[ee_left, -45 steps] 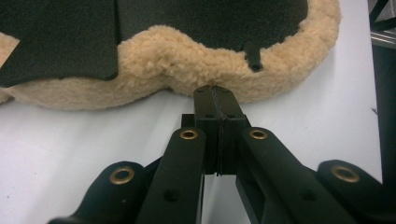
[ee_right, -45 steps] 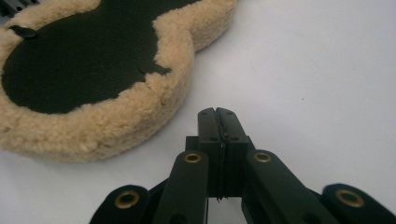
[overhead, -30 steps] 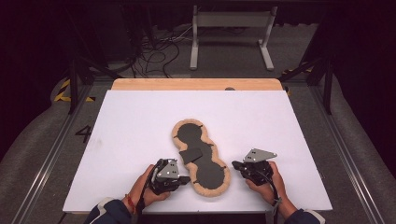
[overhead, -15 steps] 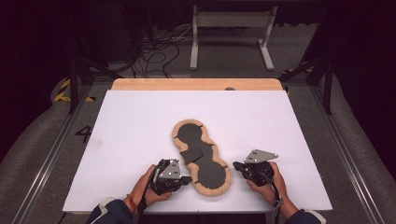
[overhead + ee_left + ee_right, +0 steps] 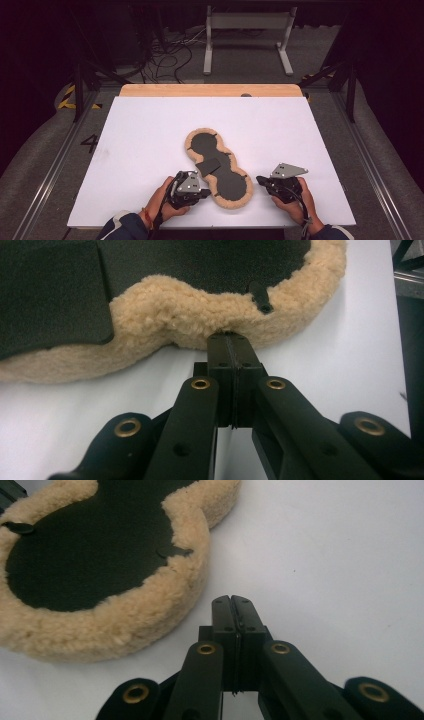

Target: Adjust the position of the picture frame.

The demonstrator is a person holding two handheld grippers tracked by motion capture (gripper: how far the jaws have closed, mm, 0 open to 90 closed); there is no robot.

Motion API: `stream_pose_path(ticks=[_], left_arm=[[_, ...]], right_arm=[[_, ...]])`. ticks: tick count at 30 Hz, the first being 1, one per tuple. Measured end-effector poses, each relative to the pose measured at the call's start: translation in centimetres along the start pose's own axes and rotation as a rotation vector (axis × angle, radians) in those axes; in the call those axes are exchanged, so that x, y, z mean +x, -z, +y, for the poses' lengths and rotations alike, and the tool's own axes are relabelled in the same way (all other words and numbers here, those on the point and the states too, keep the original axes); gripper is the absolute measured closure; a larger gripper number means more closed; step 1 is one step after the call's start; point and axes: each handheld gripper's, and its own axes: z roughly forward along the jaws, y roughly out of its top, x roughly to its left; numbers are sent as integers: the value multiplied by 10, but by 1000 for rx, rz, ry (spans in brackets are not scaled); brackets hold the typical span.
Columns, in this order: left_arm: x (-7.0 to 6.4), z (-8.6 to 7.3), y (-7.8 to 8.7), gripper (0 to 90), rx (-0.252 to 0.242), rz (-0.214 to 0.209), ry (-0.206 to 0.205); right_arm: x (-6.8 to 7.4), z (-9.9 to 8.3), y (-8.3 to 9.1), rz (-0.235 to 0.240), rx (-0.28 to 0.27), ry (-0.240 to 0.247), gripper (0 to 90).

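A peanut-shaped fleece pad [image 5: 218,169] lies flat on the white table top [image 5: 150,130], its dark inner face up and its tan woolly rim running all round. A small dark flap [image 5: 207,166] lies across the pad's narrow waist. The pad sits in the near half of the table top, slanting from its far lobe toward the near lobe closest to the person.

The left gripper [image 5: 199,191] sits just beside the pad's near lobe, on the person's left of it. In the left gripper view its jaws are pressed together with no gap, and their tips meet the woolly rim [image 5: 200,327]; whether any wool is pinched between them cannot be told.

The right gripper [image 5: 262,181] rests on the other side of the same lobe, near the pad but apart from it. Its jaws are likewise pressed fully together and hold nothing, with bare table top under the tips.
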Motion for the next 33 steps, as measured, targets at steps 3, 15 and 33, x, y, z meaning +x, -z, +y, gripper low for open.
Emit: stream_pose_path(ticks=[3,15,33], left_arm=[[-1,4,-3,895,2,9,-9],[-6,21,-21,898,9,43,-3],[3,32,-18,883,-48,30,30]], right_arm=[[0,-1,1,-5,2,1,899],[0,-9,10,-10,20,-12,899],[20,-7,34,23,-53,-23,900]])
